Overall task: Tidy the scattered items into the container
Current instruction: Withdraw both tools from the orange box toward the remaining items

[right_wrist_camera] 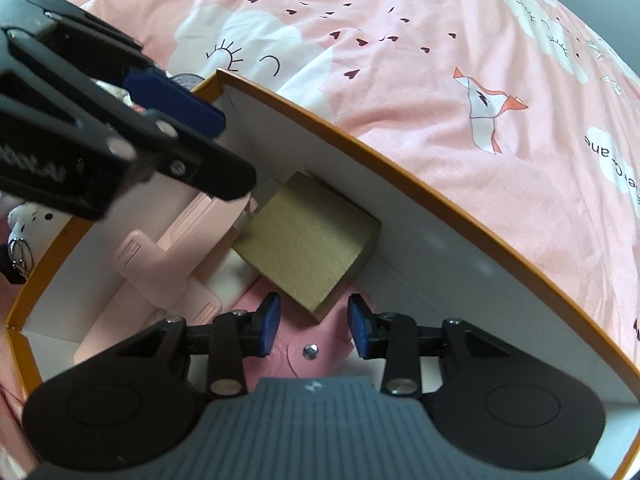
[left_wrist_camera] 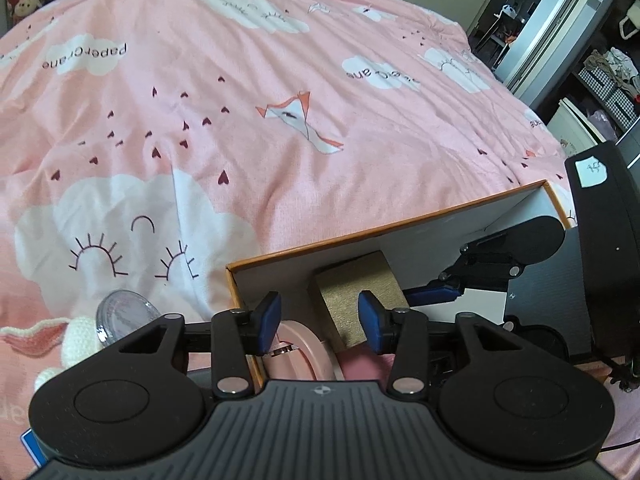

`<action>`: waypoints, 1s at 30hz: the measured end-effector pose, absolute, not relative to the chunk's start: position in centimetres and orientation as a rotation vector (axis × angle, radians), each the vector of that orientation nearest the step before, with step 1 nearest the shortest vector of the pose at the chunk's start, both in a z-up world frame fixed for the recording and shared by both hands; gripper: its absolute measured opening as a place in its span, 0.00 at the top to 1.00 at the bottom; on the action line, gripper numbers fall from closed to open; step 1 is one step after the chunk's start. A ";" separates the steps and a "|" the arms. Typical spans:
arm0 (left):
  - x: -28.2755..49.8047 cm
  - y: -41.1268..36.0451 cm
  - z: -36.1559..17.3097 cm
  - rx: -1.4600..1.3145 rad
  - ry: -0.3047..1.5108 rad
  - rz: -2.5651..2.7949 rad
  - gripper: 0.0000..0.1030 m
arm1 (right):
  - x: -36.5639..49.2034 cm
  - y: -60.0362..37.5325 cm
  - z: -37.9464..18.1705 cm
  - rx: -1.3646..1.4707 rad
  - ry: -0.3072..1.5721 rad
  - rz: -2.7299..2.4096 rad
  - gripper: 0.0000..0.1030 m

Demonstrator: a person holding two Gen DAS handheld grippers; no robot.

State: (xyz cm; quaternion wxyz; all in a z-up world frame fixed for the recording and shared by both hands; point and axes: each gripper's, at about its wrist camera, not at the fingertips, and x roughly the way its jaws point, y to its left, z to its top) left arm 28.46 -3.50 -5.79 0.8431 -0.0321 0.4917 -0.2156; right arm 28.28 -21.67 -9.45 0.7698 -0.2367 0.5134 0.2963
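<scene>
An orange-rimmed white box (left_wrist_camera: 384, 232) (right_wrist_camera: 440, 196) lies on the pink bed. Inside it lie a gold box (left_wrist_camera: 360, 296) (right_wrist_camera: 308, 240), a pink case (right_wrist_camera: 180, 256) (left_wrist_camera: 304, 348) and a pink pouch with a snap (right_wrist_camera: 308, 354). My left gripper (left_wrist_camera: 319, 322) is open and empty over the box's left end; it shows in the right wrist view (right_wrist_camera: 176, 104). My right gripper (right_wrist_camera: 313, 328) is open and empty inside the box, just before the gold box; it shows in the left wrist view (left_wrist_camera: 440, 288). A clear round lidded jar (left_wrist_camera: 124, 316) and a white knitted toy (left_wrist_camera: 76, 344) lie outside the box.
The pink quilt (left_wrist_camera: 280, 100) with cloud prints covers the bed. A toy with a keyring (right_wrist_camera: 18, 240) lies left of the box. A doorway and shelves (left_wrist_camera: 600, 72) stand beyond the bed's right edge.
</scene>
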 end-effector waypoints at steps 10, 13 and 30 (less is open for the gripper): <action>25.3 -0.9 -2.7 0.039 0.930 -0.428 0.48 | 23.6 -24.3 -5.8 -0.498 1.007 0.624 0.55; 24.5 0.7 -2.3 0.048 0.922 -0.420 0.48 | 22.0 -25.0 -4.6 -0.481 0.938 0.630 0.55; 21.0 7.4 -1.7 0.225 1.043 -0.405 0.44 | 22.8 -8.8 -3.9 -0.699 0.766 0.924 0.36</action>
